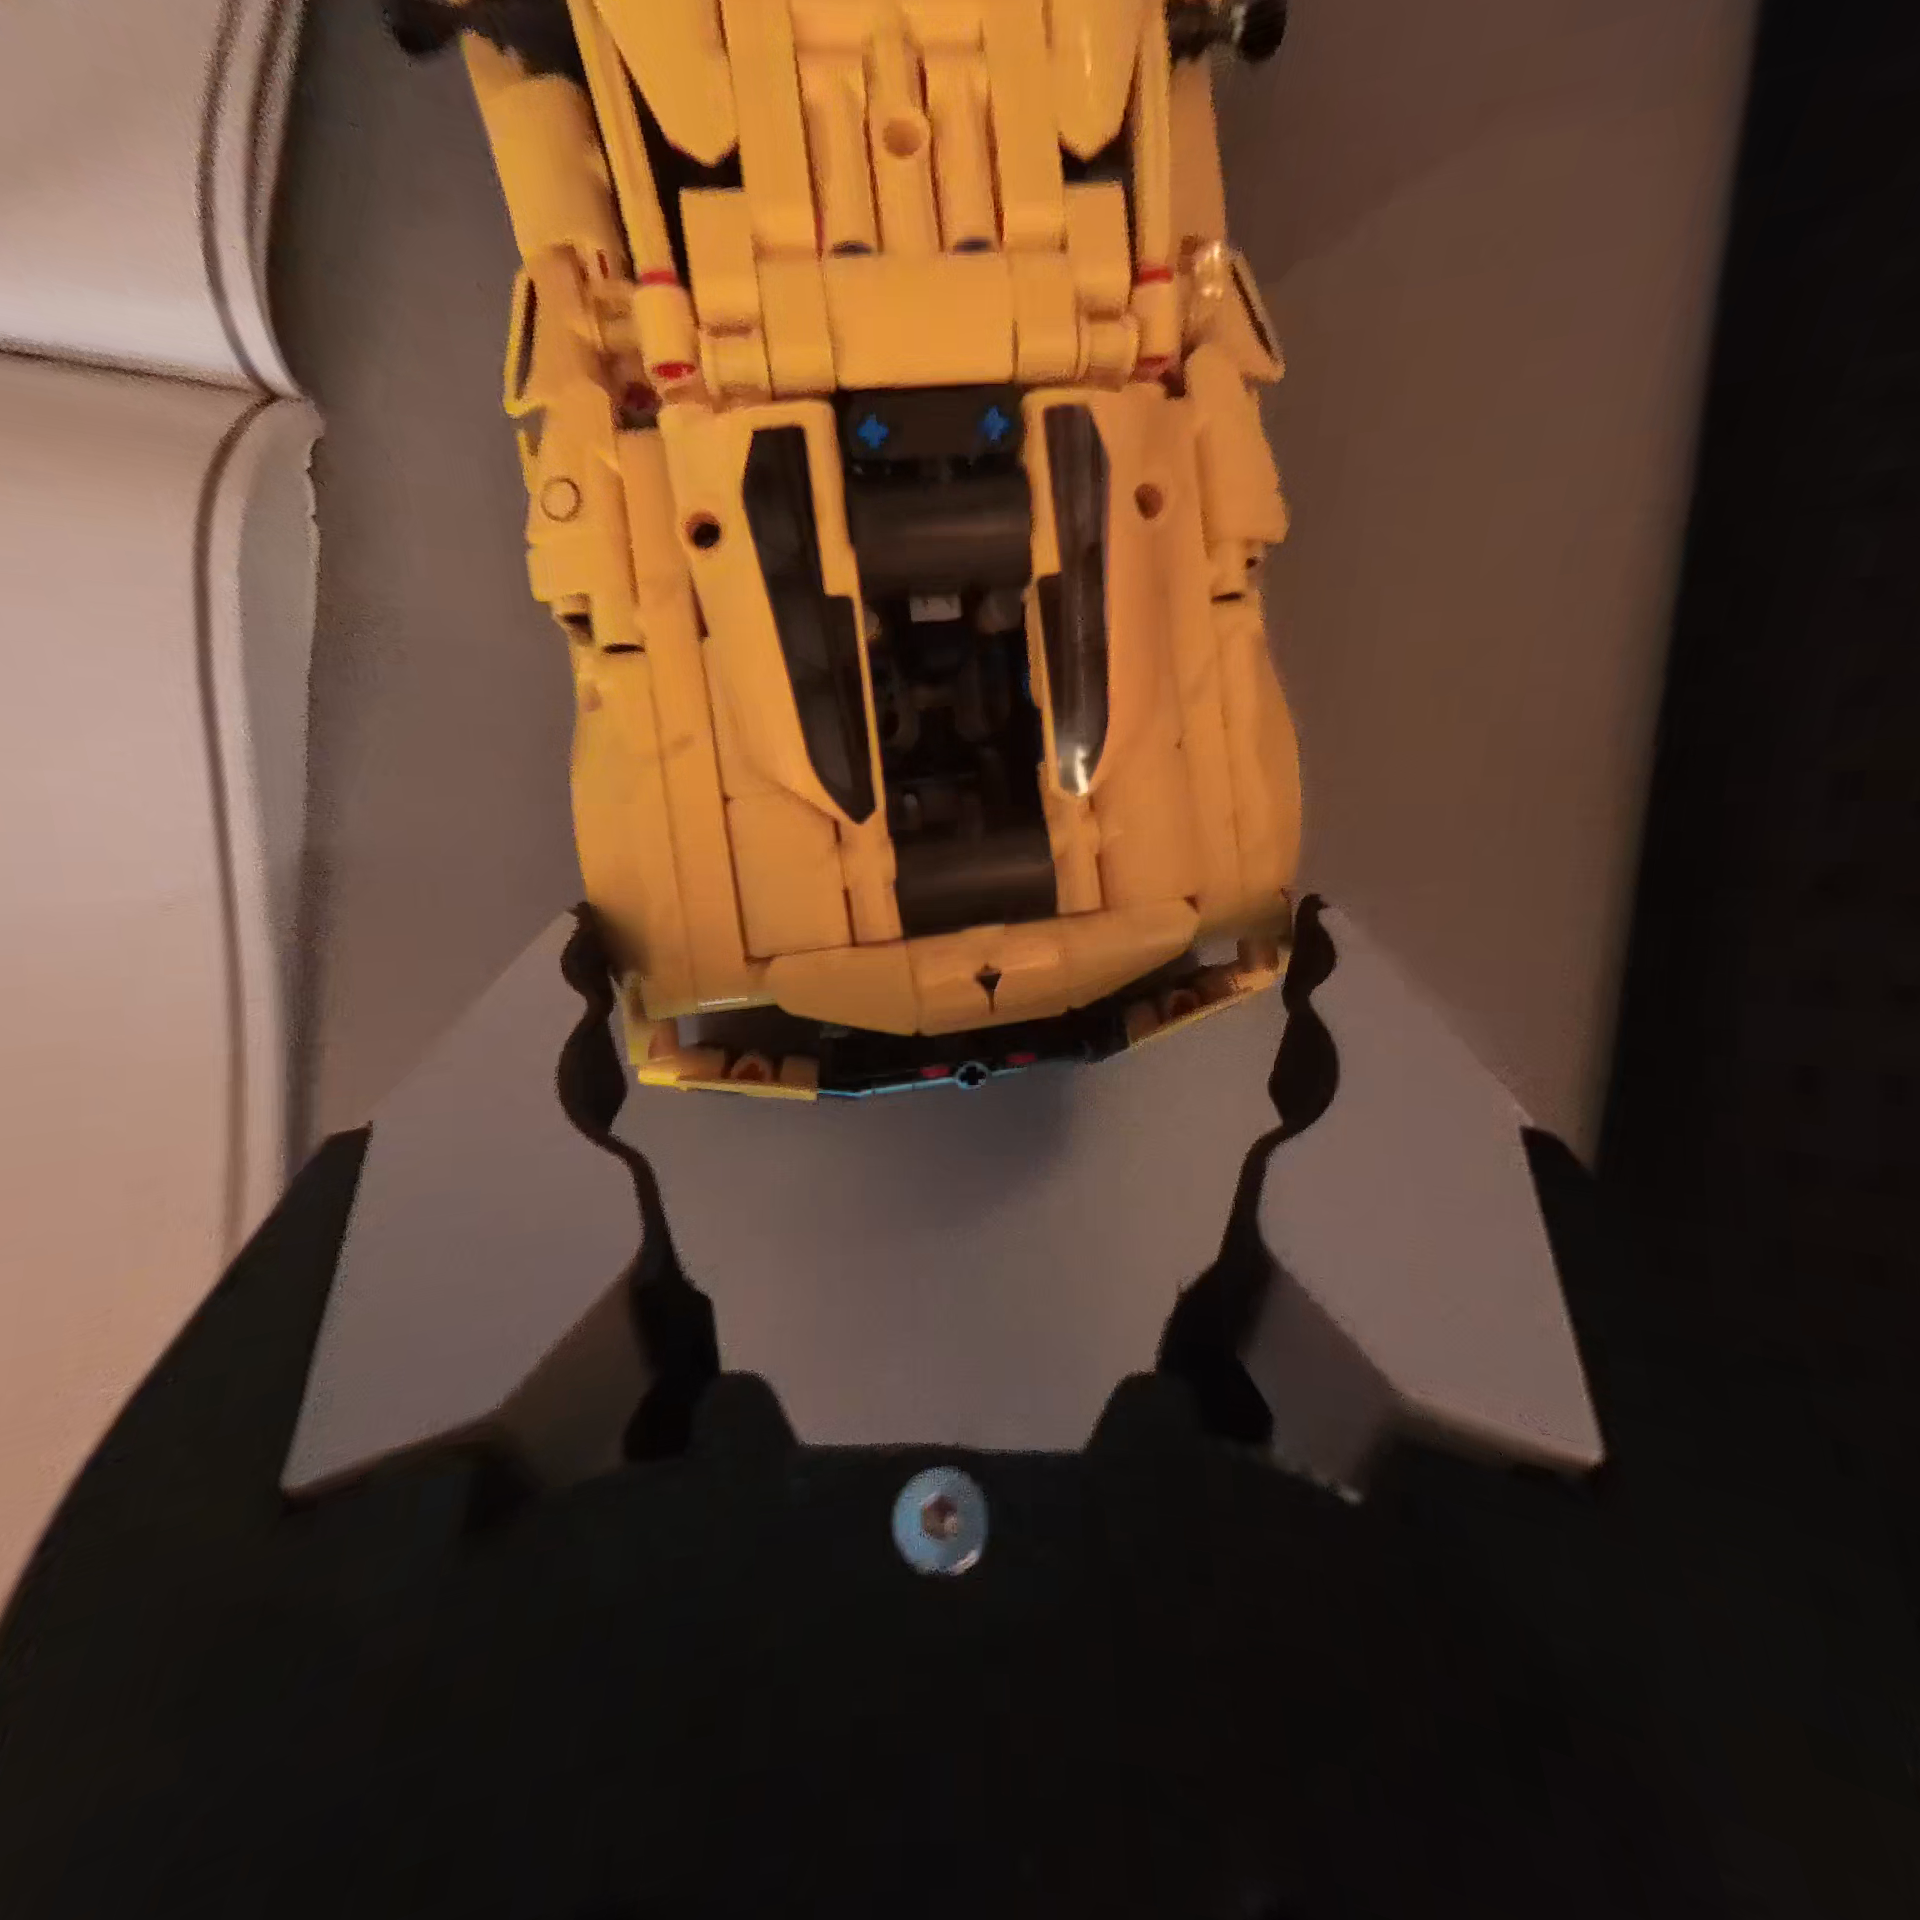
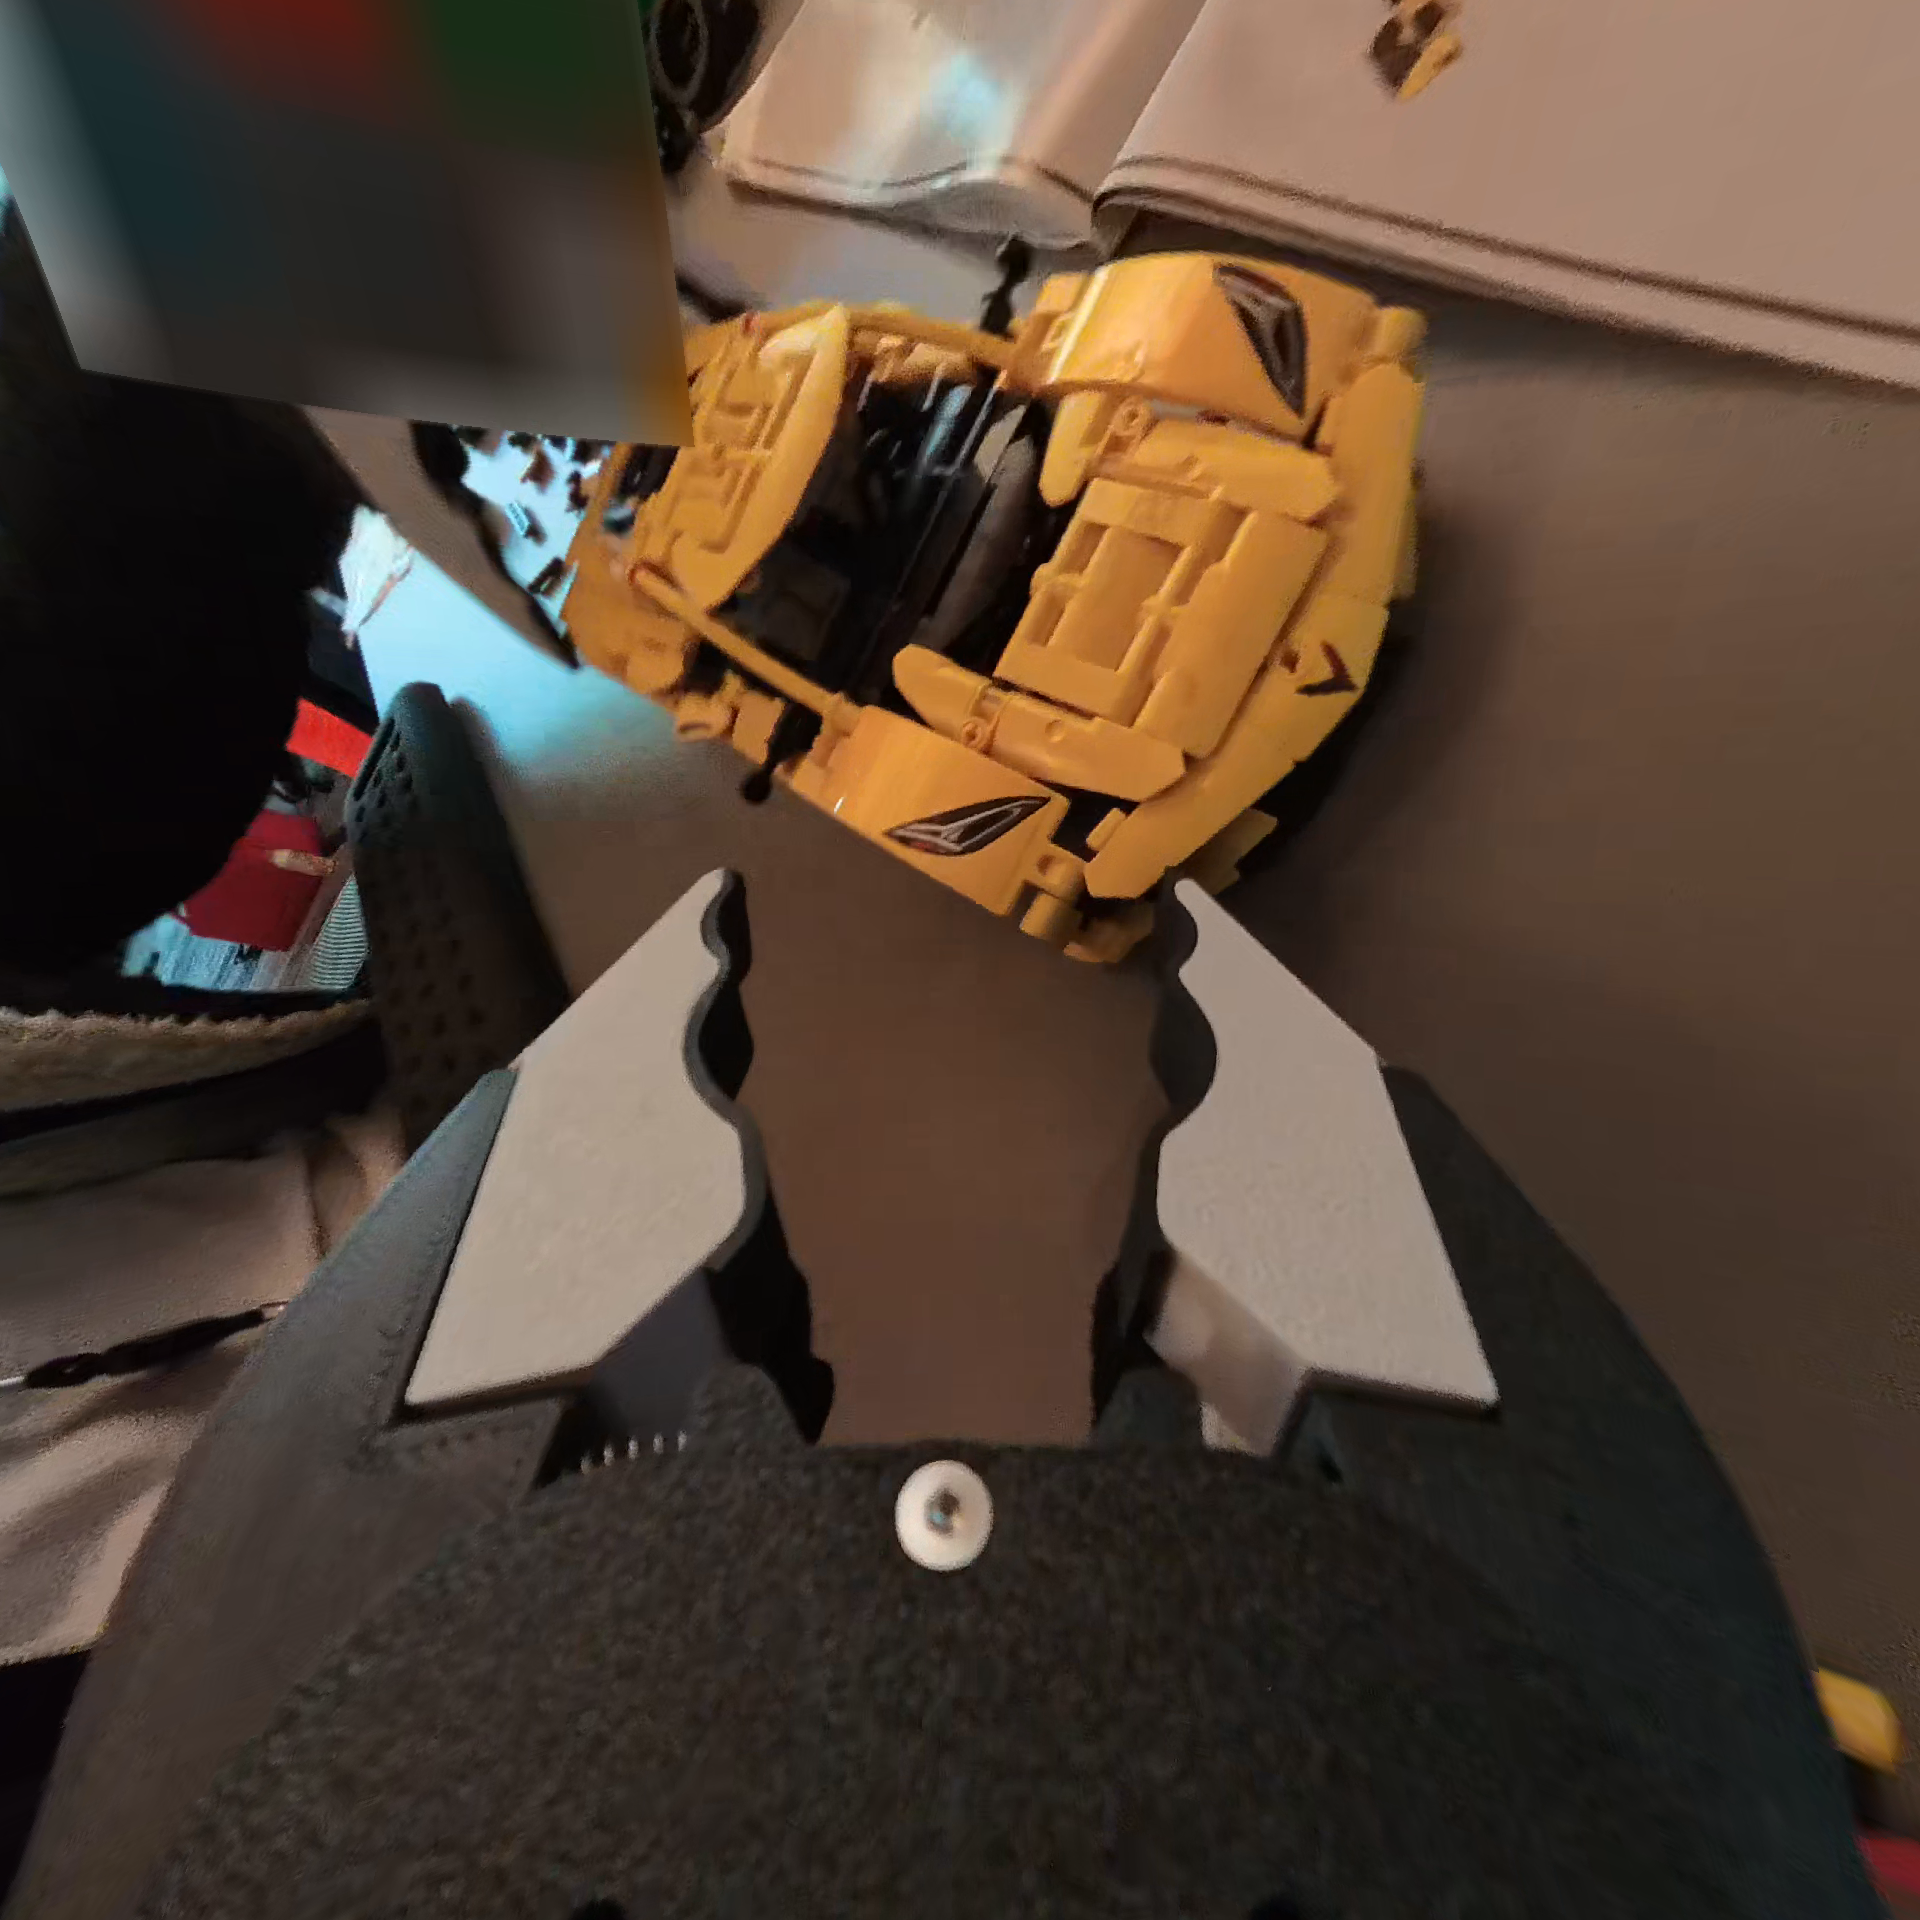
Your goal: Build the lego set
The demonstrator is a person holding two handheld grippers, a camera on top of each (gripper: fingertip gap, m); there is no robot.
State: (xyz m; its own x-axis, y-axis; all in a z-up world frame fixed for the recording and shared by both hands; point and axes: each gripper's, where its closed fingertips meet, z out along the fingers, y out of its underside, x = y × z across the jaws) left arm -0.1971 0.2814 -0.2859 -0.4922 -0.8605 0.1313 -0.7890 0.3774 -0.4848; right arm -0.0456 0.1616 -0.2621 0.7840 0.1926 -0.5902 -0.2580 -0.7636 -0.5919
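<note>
My left tool point(image 1: 940, 997) hangs with its fingers spread wide, holding nothing — the yellow lego car point(image 1: 914, 582) lies dead ahead on the grey tabletop point(image 1: 1455, 623), its long axis running straight away from me and its near end sitting between the fingertips. My right tool point(image 2: 951, 914) is also apart and empty; there the car point(image 2: 1018, 592) lies ahead and slightly right, slanted across the view, one corner just beside the right fingertip. I judge the left better lined up to close across the car's width. A small yellow piece point(image 2: 1418, 47) lies well apart.
</note>
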